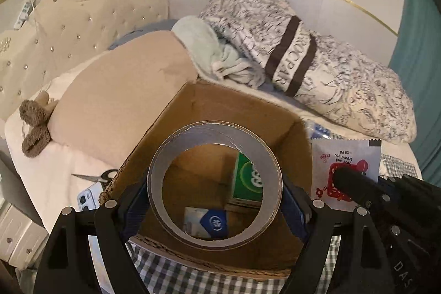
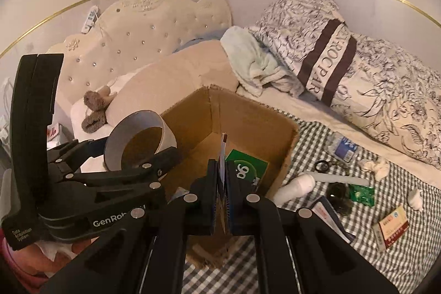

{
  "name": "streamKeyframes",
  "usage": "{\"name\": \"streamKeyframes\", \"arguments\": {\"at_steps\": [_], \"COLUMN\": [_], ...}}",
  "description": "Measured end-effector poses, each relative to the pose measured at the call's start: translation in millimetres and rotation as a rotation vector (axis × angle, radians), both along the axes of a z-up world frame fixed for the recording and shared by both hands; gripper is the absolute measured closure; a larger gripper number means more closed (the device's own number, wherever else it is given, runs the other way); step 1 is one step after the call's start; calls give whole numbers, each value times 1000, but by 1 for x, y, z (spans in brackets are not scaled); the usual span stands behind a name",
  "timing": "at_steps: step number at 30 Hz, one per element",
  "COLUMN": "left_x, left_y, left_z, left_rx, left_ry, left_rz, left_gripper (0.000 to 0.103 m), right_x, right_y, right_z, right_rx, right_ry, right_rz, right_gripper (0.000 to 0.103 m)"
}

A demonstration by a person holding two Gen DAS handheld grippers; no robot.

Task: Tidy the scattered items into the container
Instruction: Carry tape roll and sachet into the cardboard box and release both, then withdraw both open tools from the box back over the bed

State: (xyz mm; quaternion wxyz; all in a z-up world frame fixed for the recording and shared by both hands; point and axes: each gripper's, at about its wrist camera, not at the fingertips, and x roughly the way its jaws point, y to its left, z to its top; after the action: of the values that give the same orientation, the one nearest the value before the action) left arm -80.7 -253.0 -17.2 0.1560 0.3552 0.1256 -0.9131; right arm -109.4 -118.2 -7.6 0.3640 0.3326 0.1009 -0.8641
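Releasing carelessly, the left gripper (image 1: 215, 214) clamping the tape roll (image 1: 215, 183) and right gripper (image 2: 222, 200) pinching a sachet (image 2: 222, 153) could miss the cardboard box (image 2: 248, 112) below.

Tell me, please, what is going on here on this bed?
A person is tidying clutter into a cardboard box with two handheld grippers. The left gripper holds a tape roll over the box; the right gripper pinches a thin sachet at its edge. A green pack is already inside. A bottle and other bits remain outside.
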Motion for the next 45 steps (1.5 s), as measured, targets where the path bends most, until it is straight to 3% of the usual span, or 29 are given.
{"name": "streamKeyframes", "arguments": {"at_steps": [8,17,20,22,23,24,34,45], "left_x": [-14,-21,-23,-23,-22,-21,-9,8], "left_y": [-19,-17,-18,-23,-26,-28,-10,74], "left_z": [-32,-43,-43,-43,-43,-43,-24,9], "left_rx": [25,44,43,47,58,68,67,35], "left_ry": [-56,-86,-106,-121,-125,-125,-125,-77], "left_rz": [30,36,69,108,124,129,120,12], "left_gripper": [18,18,13,10,7,6,3,1], "right_x": [-20,-31,-36,-36,-37,-37,-23,6], "right_y": [-18,-18,-19,-15,-13,-10,21,127], "right_z": [-34,-49,-51,-49,-48,-46,-26,0], "right_rx": [31,22,31,41,39,31,2,35], "right_ry": [-59,-86,-109,-86,-79,-72,-27,47], "right_rz": [19,7,-3,-42,-53,-63,-105,-245], "right_gripper": [98,97,81,62,46,36,36,36]}}
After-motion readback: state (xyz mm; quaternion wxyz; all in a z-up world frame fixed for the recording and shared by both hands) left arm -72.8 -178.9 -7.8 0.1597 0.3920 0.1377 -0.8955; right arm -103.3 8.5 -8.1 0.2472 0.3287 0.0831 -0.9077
